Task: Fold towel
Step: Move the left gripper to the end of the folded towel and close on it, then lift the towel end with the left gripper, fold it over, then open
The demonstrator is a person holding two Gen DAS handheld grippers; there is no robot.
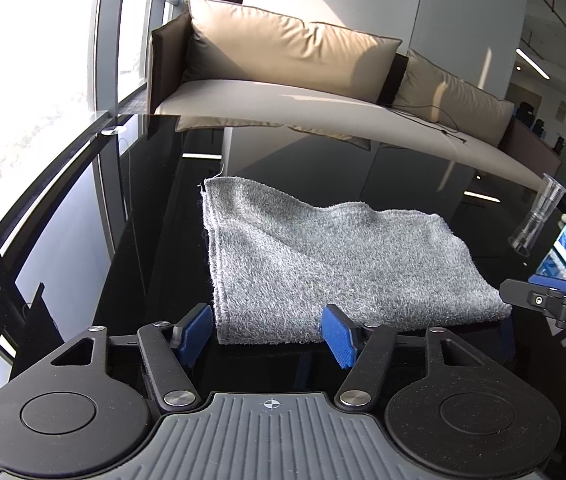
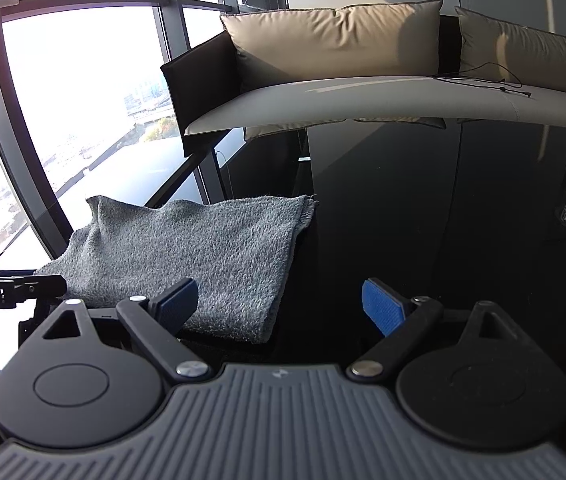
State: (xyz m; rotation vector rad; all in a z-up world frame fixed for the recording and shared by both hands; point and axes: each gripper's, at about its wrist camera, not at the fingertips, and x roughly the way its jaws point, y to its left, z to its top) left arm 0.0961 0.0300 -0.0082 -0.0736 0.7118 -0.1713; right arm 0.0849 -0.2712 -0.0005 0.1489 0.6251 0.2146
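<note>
Lying on the glossy black table (image 1: 155,208), one grey terry towel (image 1: 335,256), folded and rumpled, sat at 12 o'clock from your left gripper (image 1: 269,332) and 10 o'clock from your right gripper (image 2: 279,306); both spread wide, blue-padded, holding nothing.

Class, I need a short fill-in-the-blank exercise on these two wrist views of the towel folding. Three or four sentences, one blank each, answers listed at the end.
1. The grey towel lies on a glossy ____ table.
2. Both the left gripper and the right gripper have their jaws ____, holding nothing.
3. The pads on the fingers are coloured ____.
4. Behind the table stands a sofa with beige ____.

Missing words: black; open; blue; cushions
</note>
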